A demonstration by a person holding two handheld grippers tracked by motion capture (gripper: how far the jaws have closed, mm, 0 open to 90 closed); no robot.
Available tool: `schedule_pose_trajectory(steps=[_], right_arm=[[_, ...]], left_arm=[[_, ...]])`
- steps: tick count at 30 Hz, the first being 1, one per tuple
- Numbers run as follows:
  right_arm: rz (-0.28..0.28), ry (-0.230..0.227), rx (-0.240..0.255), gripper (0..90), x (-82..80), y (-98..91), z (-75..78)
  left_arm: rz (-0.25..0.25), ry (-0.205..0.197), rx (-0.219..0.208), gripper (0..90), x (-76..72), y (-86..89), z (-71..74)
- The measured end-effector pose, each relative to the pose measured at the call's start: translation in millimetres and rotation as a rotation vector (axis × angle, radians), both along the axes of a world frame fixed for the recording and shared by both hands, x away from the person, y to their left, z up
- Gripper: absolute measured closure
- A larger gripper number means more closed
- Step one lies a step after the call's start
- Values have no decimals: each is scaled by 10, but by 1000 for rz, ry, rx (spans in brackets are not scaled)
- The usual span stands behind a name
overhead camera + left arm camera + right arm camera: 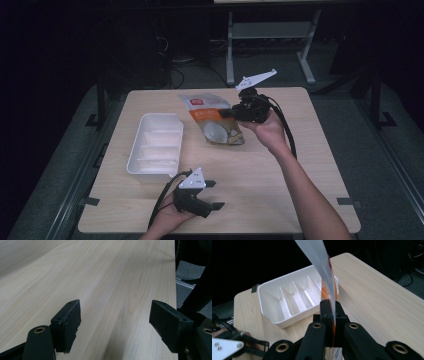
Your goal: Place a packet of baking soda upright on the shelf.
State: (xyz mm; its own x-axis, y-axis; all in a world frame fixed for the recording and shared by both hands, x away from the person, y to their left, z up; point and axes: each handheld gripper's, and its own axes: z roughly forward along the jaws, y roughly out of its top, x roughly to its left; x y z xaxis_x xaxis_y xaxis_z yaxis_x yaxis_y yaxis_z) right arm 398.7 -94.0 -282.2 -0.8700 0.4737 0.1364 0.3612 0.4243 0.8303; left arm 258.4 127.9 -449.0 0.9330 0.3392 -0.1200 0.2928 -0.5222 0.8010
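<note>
Dark room all round, with one pale wooden table (280,170) lit in the middle of the high view. Left of centre on it, a white tray (156,145) split by dividers into compartments, all bare, set long side toward the middle, probably to receive something. Just right of the tray, at upper centre of the frame, an orange and white snack bag (214,122), pinched along one edge by the right gripper (234,113) and apparently lifted or tilted off the wood. Seen edge-on in the right gripper view, running up from between the clamped jaws to the top of the frame, with the tray behind it at centre left; likely held by the thin edge so the bag hangs free and can be carried over the compartments. Near the bottom edge of the high view, left of centre, the left gripper (212,194), jaws spread and nothing between them, parked low over bare wood, seemingly kept clear and ready.
</note>
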Motion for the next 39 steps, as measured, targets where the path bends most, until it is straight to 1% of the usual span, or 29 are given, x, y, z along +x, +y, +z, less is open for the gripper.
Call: schedule_pose_trajectory(steps=[2,3,4,5,6,8,9,10,11,12,13,16,17,19,24,25,26,27,29,30,31,35,37,39], right_arm=[[13,-4,8,896,20,95,28],[13,-4,8,896,20,95,28],[27,-6,12,896,41,173,52],[27,-6,12,896,41,173,52],[37,-7,13,896,57,251,76],[45,-14,13,896,73,318,95],[45,-14,13,896,73,318,95],[51,-11,14,896,87,354,105],[61,-14,15,896,113,436,128],[61,-14,15,896,113,436,128],[69,-15,16,896,136,505,143],[83,-17,17,896,173,595,157],[83,-17,17,896,173,595,157],[96,-21,14,896,205,669,165],[108,-20,26,896,274,806,172],[114,-18,32,896,306,875,174],[114,-18,32,896,306,875,174],[118,-19,37,896,331,935,170],[122,-16,40,896,344,957,167],[126,-12,39,896,369,1027,159],[131,-18,37,896,381,1049,154],[139,-16,36,896,403,1131,144],[145,-13,36,896,422,1205,141],[148,-18,35,896,427,1218,139]], left_arm=[[0,1,-1,249,0,4,-1],[0,1,-1,249,0,4,-1],[1,-4,2,249,1,9,3],[1,-4,2,249,1,9,3],[4,-3,-2,249,1,13,4],[3,-8,1,249,4,17,4],[3,-8,1,249,4,17,4],[2,-9,2,249,4,19,4],[2,-10,2,249,4,21,6],[2,-11,1,249,4,22,6],[0,-13,3,249,4,25,8],[1,-14,5,249,8,31,7],[3,-15,7,249,11,34,4],[4,-15,10,248,18,44,-1],[5,-17,10,248,22,57,-1],[5,-17,11,248,24,59,-1],[6,-17,12,248,25,61,-2],[5,-15,13,248,28,64,-2],[6,-16,17,248,31,68,-3],[6,-15,16,248,33,70,-4],[7,-14,16,248,34,71,-5],[7,-23,32,242,39,74,-14],[4,-28,40,241,42,75,-20],[4,-28,41,241,43,74,-24]])
